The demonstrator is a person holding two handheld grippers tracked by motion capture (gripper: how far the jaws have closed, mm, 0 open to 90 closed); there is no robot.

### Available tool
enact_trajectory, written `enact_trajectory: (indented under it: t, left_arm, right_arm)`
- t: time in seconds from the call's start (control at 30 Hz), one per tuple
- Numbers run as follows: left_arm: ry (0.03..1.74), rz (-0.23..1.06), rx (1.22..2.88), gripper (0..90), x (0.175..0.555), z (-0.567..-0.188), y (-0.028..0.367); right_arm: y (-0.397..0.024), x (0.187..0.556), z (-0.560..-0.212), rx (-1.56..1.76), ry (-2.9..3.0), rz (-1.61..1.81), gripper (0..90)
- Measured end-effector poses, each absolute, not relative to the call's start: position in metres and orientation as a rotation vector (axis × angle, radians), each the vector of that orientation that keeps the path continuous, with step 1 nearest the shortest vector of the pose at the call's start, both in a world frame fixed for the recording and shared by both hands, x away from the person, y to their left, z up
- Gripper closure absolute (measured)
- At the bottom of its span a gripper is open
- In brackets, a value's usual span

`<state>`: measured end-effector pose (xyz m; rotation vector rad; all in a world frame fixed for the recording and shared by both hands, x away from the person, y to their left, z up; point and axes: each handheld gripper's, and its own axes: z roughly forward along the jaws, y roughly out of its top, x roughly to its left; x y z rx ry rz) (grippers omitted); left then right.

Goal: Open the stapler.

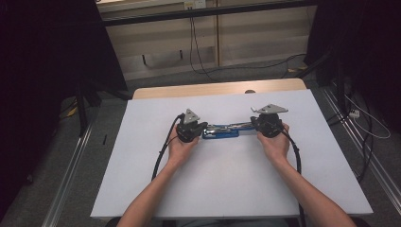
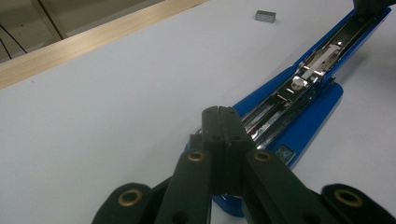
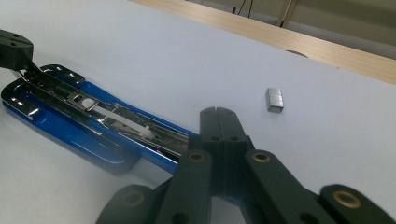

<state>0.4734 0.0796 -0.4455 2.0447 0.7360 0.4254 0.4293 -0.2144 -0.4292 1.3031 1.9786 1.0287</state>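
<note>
A blue stapler (image 1: 221,131), opened out flat so that its metal staple channel is exposed, is shown lying left to right near the middle of a white desk (image 1: 227,189), between two hand-held grippers. The left gripper (image 1: 204,126) is held at the stapler's left end and the right gripper (image 1: 252,124) at its right end, each carried by a hand (image 1: 181,149) entering from the near edge. In the left gripper view, the jaws of the left gripper (image 2: 217,110) are seen pressed together, their tips over the near end of the stapler (image 2: 299,88); whether anything is pinched between them cannot be told. In the right gripper view, the jaws of the right gripper (image 3: 218,112) are likewise pressed together, beside the open stapler (image 3: 88,116), with nothing visible between them. A small grey block of staples (image 3: 274,100) is seen lying on the desk, apart from the stapler. A strip of bare wood (image 1: 217,89) is visible along the desk's far edge.
</note>
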Motion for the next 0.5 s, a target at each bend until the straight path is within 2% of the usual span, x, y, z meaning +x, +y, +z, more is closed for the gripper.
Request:
enact_trajectory:
  t: [0.5]
  left_arm:
    - [0.743,0.422,2.034,90.0,0.4733,-0.4442,0.0799]
  right_arm:
    - [-0.2207,0.4267,-0.4329,1.296,1.99,1.055,90.0]
